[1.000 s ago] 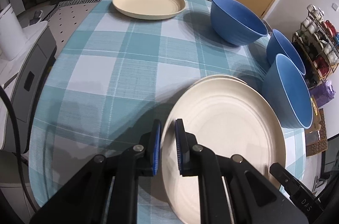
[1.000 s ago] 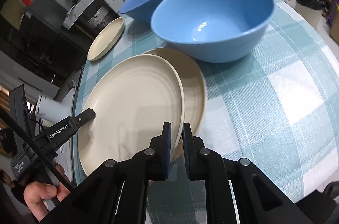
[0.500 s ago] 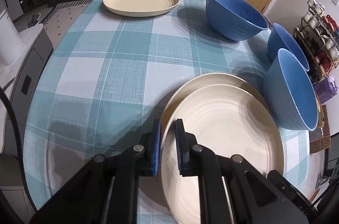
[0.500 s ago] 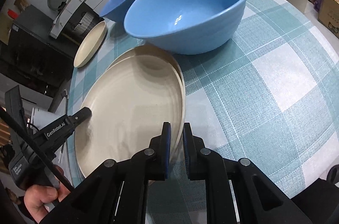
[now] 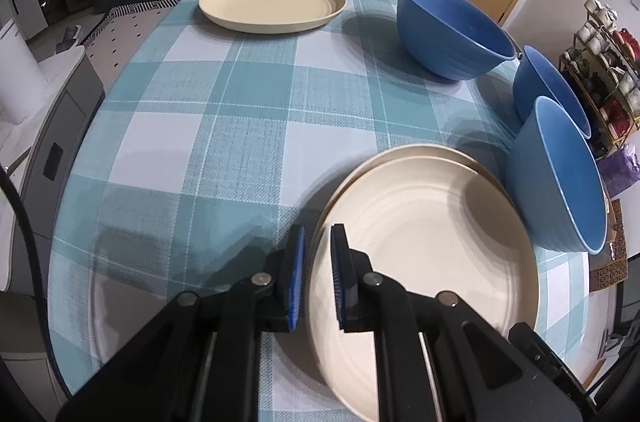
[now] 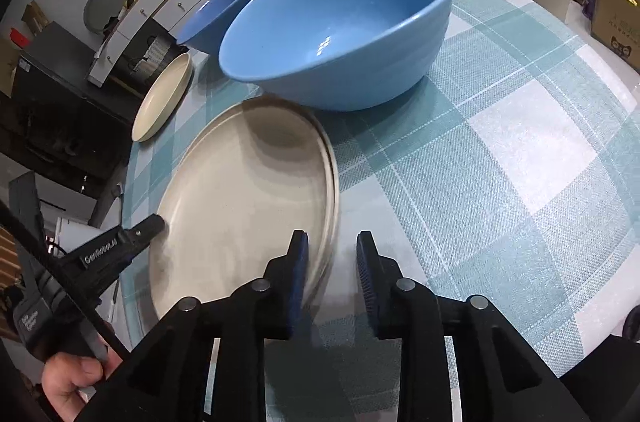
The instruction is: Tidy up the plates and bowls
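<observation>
Our left tongs (image 5: pixel 317 276) clamp the top cream plate's (image 5: pixel 424 262) rim beside the nearest blue bowl (image 6: pixel 340 30); right tongs (image 6: pixel 332 278), just opening, pinch nothing. One-sided lift could skew the stack.

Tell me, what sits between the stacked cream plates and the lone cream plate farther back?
Nothing: only bare checked tablecloth separates the stacked plates from the lone plate, as the left wrist view shows.
</observation>
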`<state>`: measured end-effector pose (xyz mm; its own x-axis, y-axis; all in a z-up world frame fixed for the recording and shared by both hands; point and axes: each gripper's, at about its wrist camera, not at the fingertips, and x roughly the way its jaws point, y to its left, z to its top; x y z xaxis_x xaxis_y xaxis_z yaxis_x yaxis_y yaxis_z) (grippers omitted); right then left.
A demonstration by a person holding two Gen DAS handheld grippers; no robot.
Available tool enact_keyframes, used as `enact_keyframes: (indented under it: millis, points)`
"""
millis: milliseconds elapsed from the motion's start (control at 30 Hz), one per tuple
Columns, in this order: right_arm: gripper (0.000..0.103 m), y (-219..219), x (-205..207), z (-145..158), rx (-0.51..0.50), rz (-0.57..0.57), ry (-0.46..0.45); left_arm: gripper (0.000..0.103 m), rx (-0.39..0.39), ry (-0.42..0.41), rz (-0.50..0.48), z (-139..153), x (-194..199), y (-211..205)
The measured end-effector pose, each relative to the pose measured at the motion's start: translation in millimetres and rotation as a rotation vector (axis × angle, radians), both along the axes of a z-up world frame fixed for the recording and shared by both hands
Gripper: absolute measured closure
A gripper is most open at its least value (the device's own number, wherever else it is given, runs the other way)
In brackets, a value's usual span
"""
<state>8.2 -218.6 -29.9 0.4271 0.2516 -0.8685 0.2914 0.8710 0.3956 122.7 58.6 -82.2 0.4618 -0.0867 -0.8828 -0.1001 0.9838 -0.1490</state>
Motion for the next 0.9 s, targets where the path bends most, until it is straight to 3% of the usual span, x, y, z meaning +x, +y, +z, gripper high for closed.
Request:
enact_keyframes:
  millis: [900]
  points:
    - [0.075, -1.7, -8.0, -6.2, -0.001, 0.045, -0.062, 0.091, 0.068, -0.018, -0.008, -7.6, -12.3, -5.8]
